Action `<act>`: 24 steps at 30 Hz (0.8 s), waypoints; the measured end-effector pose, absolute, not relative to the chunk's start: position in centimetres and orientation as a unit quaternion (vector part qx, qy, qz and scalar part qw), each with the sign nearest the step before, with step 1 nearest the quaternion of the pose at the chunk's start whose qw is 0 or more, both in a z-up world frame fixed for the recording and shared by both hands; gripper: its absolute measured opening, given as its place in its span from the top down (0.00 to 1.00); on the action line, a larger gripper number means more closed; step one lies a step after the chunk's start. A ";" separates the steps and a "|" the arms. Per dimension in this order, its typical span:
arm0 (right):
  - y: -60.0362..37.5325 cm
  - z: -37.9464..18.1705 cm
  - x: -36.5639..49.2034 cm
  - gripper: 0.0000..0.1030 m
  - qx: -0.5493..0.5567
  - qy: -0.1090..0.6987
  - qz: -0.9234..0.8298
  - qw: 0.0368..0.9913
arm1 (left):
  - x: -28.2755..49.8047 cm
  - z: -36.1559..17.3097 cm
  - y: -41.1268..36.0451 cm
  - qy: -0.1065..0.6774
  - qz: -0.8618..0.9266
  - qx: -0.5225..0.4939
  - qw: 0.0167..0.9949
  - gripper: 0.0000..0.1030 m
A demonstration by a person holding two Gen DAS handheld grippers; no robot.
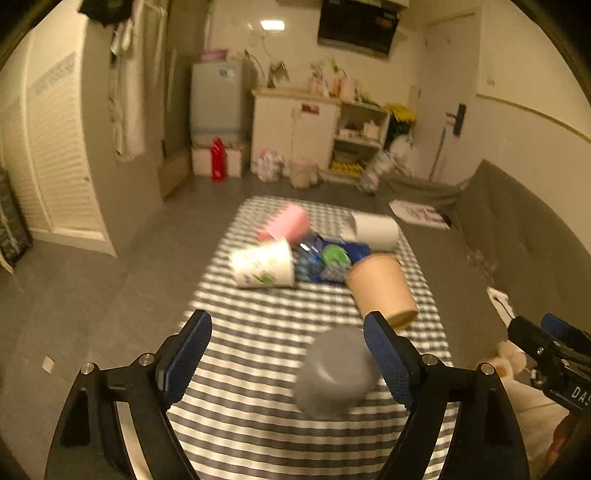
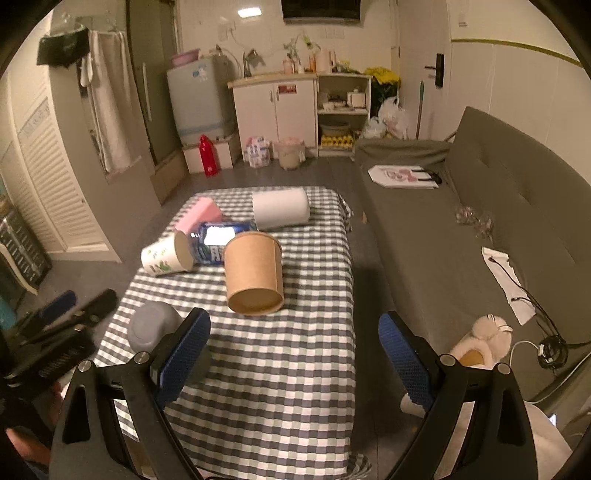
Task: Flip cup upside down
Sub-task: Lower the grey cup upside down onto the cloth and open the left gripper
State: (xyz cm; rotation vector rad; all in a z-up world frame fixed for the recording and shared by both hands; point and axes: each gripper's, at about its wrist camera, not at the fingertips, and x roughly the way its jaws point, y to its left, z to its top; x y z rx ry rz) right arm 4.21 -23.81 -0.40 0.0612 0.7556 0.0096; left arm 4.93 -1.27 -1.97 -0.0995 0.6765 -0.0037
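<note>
Jaws of our left gripper [image 1: 286,350] and right gripper [image 2: 295,350] gape, empty. Squat grey plastic cup [image 1: 338,373] sits base-up on the checked tablecloth [image 1: 258,424], so we judge it flipped.

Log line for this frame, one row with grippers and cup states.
left gripper: open, empty | right gripper: open, empty | grey cup: base up | brown paper cup: on side | checkered table

A grey sofa [image 2: 480,192] runs along the wall at three o'clock. At twelve o'clock stand a white cabinet [image 2: 275,107] and small fridge [image 2: 197,101]; a louvred door [image 2: 48,184] at nine. Grey floor [image 2: 155,236], warm ceiling light [image 2: 249,12].
</note>
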 end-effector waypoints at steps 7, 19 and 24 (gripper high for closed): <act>-22.0 0.0 2.6 0.10 0.017 0.341 0.021 0.940 | 2.2 -0.6 1.4 0.291 0.034 -0.042 0.955 0.12; -18.6 -2.3 1.2 0.05 -0.013 0.345 0.050 0.937 | -0.3 -3.2 2.4 0.288 0.029 -0.037 0.957 0.02; -18.4 -2.9 1.2 0.00 -0.007 0.349 0.047 0.936 | -0.4 -3.6 2.5 0.291 0.032 -0.033 0.956 0.02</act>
